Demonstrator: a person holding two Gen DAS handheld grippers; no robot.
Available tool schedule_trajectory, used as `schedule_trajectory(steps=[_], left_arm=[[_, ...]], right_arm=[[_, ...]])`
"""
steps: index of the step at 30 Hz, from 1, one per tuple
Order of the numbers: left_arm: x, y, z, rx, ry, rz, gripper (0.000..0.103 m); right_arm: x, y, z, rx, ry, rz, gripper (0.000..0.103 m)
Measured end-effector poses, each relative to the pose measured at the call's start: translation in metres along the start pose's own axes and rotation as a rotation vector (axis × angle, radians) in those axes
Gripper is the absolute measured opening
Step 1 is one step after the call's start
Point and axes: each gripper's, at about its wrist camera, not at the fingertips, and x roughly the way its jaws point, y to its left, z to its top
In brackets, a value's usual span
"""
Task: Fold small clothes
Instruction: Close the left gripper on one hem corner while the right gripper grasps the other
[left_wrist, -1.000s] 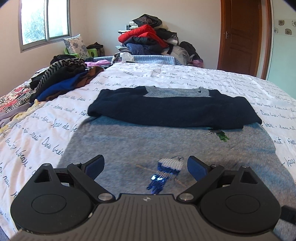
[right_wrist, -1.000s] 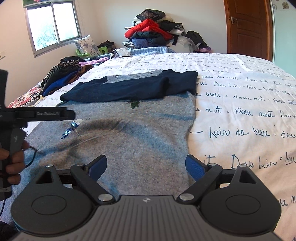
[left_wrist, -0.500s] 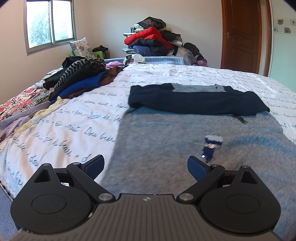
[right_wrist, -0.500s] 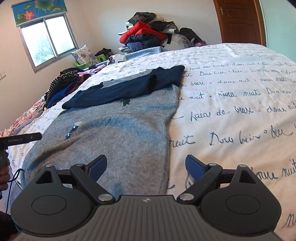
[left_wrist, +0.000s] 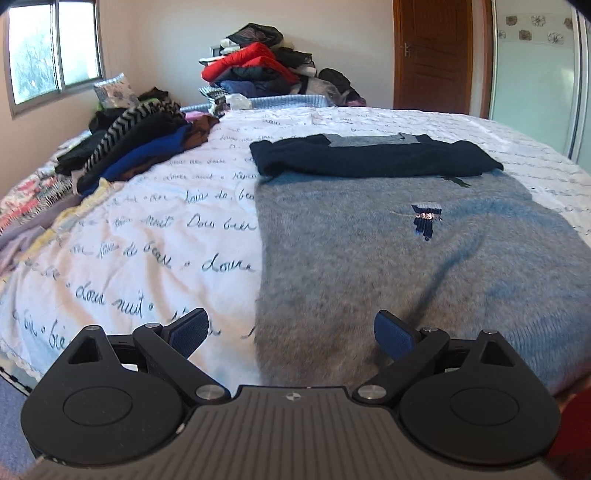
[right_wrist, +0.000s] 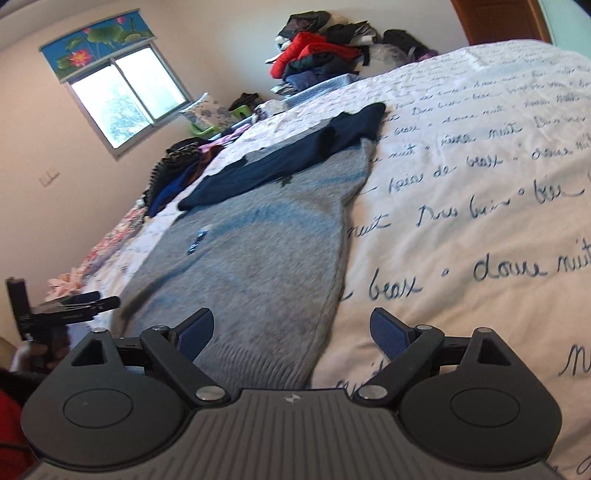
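Observation:
A grey knit sweater (left_wrist: 388, 258) lies flat on the bed, its navy sleeves (left_wrist: 369, 160) folded across the chest at the far end. It has a small blue sequin patch (left_wrist: 424, 221). My left gripper (left_wrist: 291, 332) is open and empty, over the sweater's near left hem corner. My right gripper (right_wrist: 291, 332) is open and empty, over the near right hem corner of the sweater (right_wrist: 258, 266), tilted. The left gripper also shows in the right wrist view (right_wrist: 74, 306) at the far left.
The white bedspread with blue script (left_wrist: 147, 229) covers the bed. A heap of dark clothes (left_wrist: 136, 147) lies at its left side. A tall clothes pile (left_wrist: 266, 70) stands beyond the far end. A wooden door (left_wrist: 432, 55) is at the back right.
Both grippers have pulled back to the sweater's near hem. The left one has shifted left to the left corner, the right one right to the right corner, and it has tilted.

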Motion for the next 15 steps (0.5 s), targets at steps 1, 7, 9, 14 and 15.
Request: schedule_trajectory(steps=[1,7,9,14,15], left_arm=[[-0.001,0.006,-0.002,-0.014,0.006,-0.019,0.095],[-0.008,0.042,-0.018,-0.106,0.047,-0.218,0.095],[-0.008,0.044,-0.023,-0.116,0.07,-0.308,0.095],[0.001,0.044,-0.038,-0.157,0.117,-0.444,0.084],[0.004,0.044,-0.041,-0.182,0.131,-0.466,0.081]], right_arm=[[-0.001,-0.002,-0.002,0.009,0.012,0.024,0.092],[0.001,-0.006,-0.013,0.044,0.063,0.151,0.092],[0.004,-0.005,-0.016,0.045,0.082,0.167,0.091],[0.008,-0.007,-0.02,0.055,0.11,0.214,0.082],[0.01,-0.01,-0.02,0.072,0.117,0.222,0.076]])
